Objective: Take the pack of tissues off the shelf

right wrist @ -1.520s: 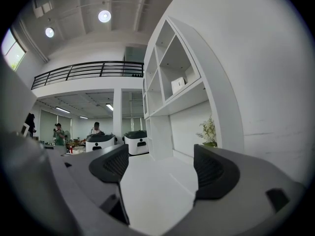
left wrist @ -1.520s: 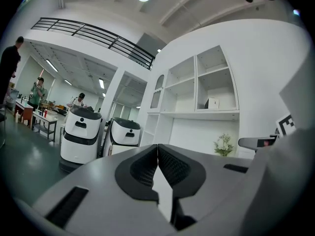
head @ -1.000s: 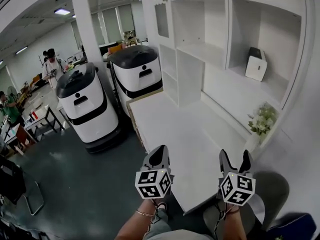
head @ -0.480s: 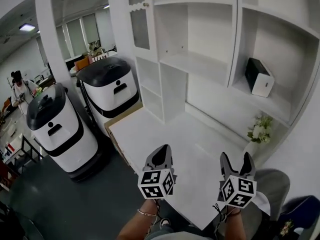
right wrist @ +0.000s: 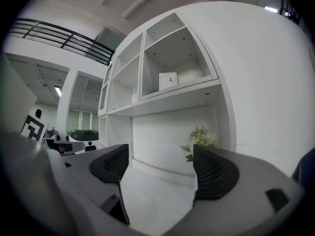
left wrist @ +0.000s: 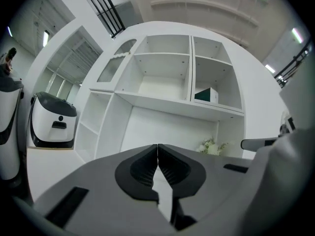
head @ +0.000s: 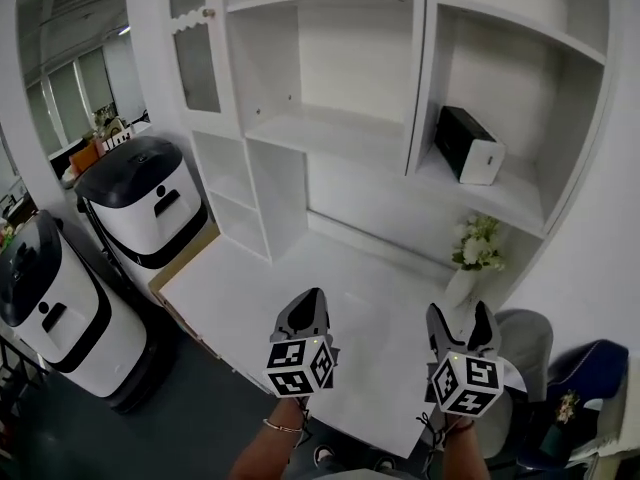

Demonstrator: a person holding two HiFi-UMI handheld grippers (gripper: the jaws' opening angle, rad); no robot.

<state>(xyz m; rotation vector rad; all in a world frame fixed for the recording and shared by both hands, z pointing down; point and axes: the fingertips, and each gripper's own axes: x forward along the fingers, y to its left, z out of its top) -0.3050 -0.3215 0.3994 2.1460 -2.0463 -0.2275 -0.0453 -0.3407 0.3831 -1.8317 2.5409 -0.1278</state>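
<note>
The pack of tissues [head: 470, 146] stands on the shelf [head: 510, 200] in the right-hand compartment, turned at an angle, with nothing else on that board. Below that compartment, a vase of white flowers [head: 474, 250] sits on the table [head: 300, 288] near its far right corner.

The right gripper [head: 458, 314] hovers low over the table's near edge, well apart from the pack. Its jaws are spread wide with nothing between them. The left gripper [head: 311, 296] hangs beside it, jaws pressed together on nothing.

The reach looks not yet begun. The right gripper seems the fitter one, since it is on the pack's side and spread. It would do well to rise clear of the flowers, go in level over the board and straddle the pack across its narrower faces. It should close only once both pads flank the pack, then draw straight out, away from the upright divider.
</note>
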